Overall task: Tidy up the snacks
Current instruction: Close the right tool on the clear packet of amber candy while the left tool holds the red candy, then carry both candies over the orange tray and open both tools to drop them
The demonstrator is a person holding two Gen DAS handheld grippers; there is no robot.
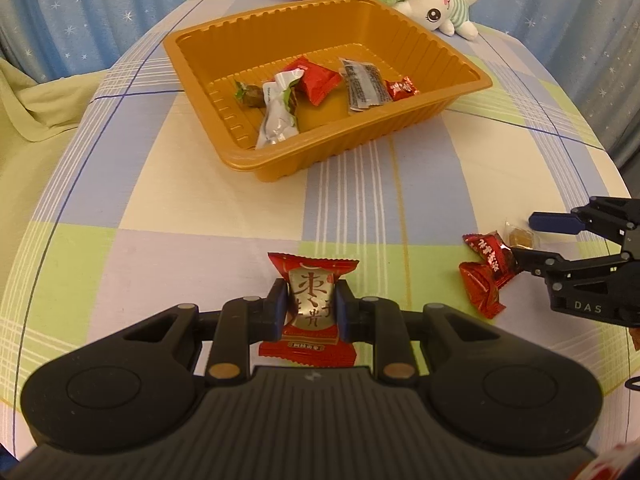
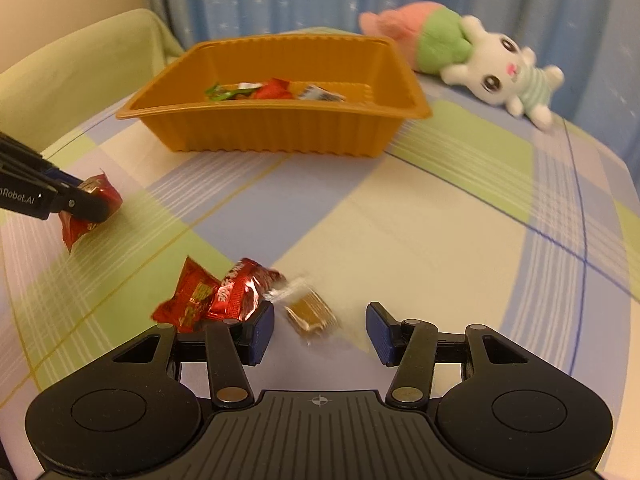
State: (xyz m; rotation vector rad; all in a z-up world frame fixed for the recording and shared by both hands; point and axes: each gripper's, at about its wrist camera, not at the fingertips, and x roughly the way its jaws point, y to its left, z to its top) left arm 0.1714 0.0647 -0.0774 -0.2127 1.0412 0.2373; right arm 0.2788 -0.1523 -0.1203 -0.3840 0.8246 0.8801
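Two grips: my left gripper (image 1: 311, 307) clenches a light, crinkly red candy (image 1: 310, 308) mid-body; my right gripper (image 2: 320, 332) gapes around a slippery clear-wrapped sweet (image 2: 310, 312), tray (image 2: 280, 132) at twelve o'clock.

Warm, dim indoor light; fisheye-bent edges; right wrist view motion-blurred.

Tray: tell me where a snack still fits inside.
The tray is bare along its far wall and in the near corner, below the grey packet. The middle is crowded: silver wrapper, red packet, small red candy.
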